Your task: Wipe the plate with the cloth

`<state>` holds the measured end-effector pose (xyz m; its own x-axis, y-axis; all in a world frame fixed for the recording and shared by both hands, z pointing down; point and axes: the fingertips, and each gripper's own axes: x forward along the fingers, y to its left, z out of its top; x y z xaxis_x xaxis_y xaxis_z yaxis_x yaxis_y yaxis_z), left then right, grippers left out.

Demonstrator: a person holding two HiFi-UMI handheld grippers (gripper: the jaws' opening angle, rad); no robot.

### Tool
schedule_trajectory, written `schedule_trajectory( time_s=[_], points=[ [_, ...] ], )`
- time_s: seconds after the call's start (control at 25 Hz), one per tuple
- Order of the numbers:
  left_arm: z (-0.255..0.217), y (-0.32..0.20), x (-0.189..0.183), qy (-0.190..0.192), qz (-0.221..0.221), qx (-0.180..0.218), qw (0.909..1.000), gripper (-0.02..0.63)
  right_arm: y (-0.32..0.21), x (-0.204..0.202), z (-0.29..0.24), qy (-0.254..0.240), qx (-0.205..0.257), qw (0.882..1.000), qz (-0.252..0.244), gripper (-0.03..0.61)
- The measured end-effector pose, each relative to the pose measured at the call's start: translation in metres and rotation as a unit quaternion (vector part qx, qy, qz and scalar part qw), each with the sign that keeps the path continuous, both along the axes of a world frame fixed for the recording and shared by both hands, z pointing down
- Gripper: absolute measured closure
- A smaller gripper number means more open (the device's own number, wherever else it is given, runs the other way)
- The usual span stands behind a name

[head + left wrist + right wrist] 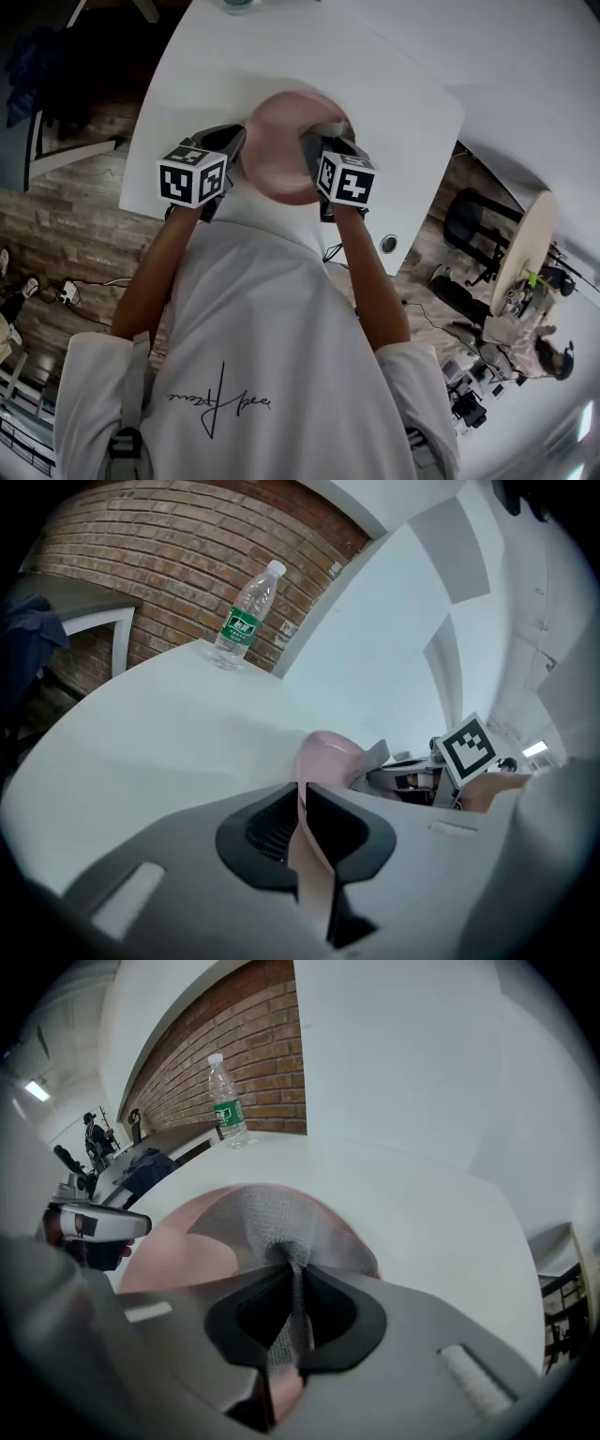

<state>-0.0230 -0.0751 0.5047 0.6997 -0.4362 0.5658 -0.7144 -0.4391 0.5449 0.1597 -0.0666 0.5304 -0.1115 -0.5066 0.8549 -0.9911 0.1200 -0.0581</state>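
Note:
A pink plate [286,145] is held above the white table [394,103], blurred in the head view. My left gripper [234,150] is shut on the plate's left rim; in the left gripper view the pink plate [323,761] stands edge-on between the jaws of the left gripper [305,841]. My right gripper [319,150] is shut on a grey cloth. In the right gripper view the grey cloth [272,1222] spreads over the plate [178,1260] and runs down between the jaws of the right gripper [292,1321].
A clear water bottle [246,616] with a green label stands at the table's far edge, also seen as the bottle [225,1101] before a brick wall [234,1044]. A dark chair [37,649] stands left of the table. Floor clutter [506,272] lies to the right.

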Motion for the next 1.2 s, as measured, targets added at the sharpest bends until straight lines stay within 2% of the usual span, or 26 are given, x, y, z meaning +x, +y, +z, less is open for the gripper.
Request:
schedule_trajectory(
  time_s=[0.44,0.92,1.2],
  points=[
    [0.003,-0.002,0.003,0.010,0.013,-0.006,0.9998,0.578,-0.007,0.001,0.008,0.050,-0.014,0.998,-0.025,0.549],
    [0.006,0.000,0.003,0.029,0.032,-0.018,0.9989,0.580,-0.015,-0.003,0.013,0.055,-0.028,0.998,-0.021,0.551],
    [0.006,0.001,0.003,0.025,0.031,-0.016,0.9991,0.580,-0.020,-0.008,0.014,0.055,-0.029,0.998,-0.027,0.557]
  ],
)
